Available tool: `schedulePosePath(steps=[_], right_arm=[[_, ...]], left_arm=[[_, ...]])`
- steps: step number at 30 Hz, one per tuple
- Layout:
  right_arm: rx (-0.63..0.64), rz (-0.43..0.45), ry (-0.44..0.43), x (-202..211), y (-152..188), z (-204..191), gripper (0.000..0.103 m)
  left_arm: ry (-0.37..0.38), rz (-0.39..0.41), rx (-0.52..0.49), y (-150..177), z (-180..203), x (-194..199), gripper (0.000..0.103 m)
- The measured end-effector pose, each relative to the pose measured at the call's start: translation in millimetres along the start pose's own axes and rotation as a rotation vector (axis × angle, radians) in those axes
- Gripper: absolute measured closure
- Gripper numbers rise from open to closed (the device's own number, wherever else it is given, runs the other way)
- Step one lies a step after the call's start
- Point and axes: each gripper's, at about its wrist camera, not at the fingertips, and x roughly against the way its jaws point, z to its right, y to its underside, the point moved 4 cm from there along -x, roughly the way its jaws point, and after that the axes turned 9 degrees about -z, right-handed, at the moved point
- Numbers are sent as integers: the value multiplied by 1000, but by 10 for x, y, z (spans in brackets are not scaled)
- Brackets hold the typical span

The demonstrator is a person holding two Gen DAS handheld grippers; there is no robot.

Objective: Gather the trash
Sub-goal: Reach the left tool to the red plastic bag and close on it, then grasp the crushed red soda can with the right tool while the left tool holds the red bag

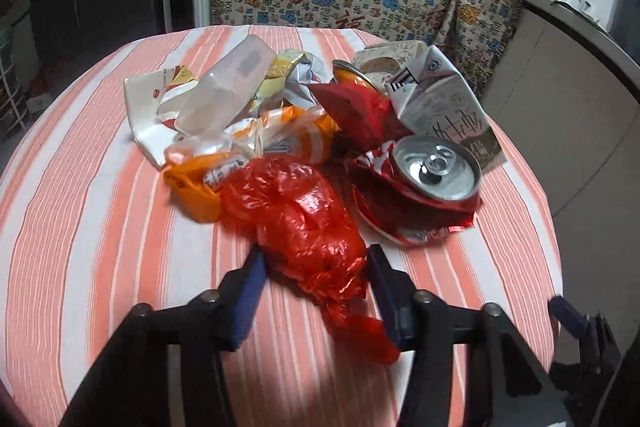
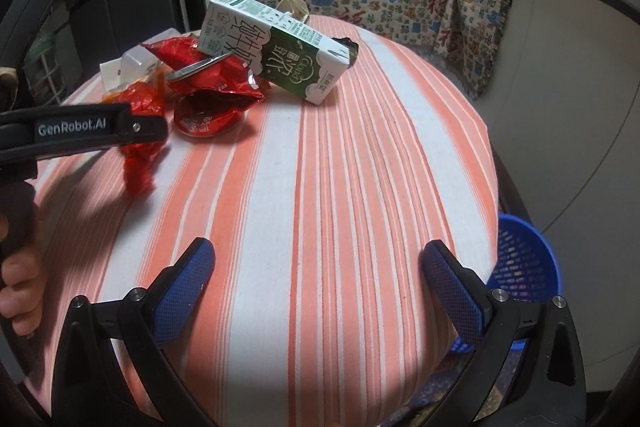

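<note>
Trash heap at frame centre: crumpled red plastic bag [image 1: 304,223] foremost; dented red can [image 1: 416,187] on its side, right; milk carton [image 1: 444,107] tilted behind; translucent cup [image 1: 224,87] upper left.
</note>
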Motion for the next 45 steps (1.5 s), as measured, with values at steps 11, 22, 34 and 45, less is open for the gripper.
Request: schedulePosePath(steps=[11,22,34,45], right_arm=[[-1,15,-124,52,-248,28,0],[71,-35,-406,-285,-1192,-272,15],[48,-108,-551,-109,-1196,-224,73],[194,-100,-478,158,-736,-99,79]], left_arm=[[82,-89,-117,607,-231,469,33],[60,-97,-53,519,-273,418,34],[50,-61,-104,593,-107,526,57],[84,-67,-165,601,384,455,57]])
